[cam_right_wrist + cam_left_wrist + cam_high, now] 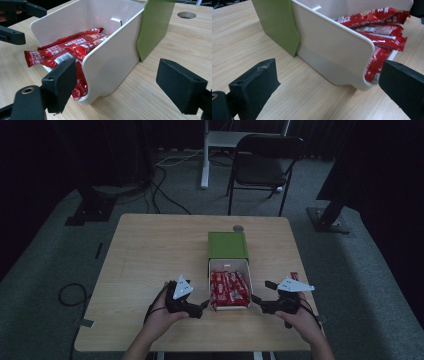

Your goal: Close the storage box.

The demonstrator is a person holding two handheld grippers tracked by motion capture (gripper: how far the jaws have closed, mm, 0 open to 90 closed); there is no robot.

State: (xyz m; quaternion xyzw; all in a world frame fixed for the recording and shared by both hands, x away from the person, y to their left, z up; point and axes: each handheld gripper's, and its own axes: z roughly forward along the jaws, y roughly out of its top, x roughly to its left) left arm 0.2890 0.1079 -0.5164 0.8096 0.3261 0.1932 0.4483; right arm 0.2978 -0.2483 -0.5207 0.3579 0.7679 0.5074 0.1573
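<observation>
A green box sleeve [228, 245] lies on the wooden table [150, 255] with its white drawer tray [229, 264] pulled out toward me. Several red-wrapped candy bars [229, 290] fill the tray and spill over its low front lip. My left gripper [204, 304] is open just left of the tray's front corner. In the left gripper view the left gripper [327, 87] faces the tray's side wall [332, 50]. My right gripper [256, 299] is open at the tray's front right corner. In the right gripper view the right gripper [121, 85] straddles the tray wall [110, 62], bars [75, 47] beside its left jaw.
One red bar [294, 276] lies on the table behind the right gripper. A round hole [238, 228] sits in the tabletop behind the green sleeve. A black chair [265, 160] and cables stand on the floor beyond the table.
</observation>
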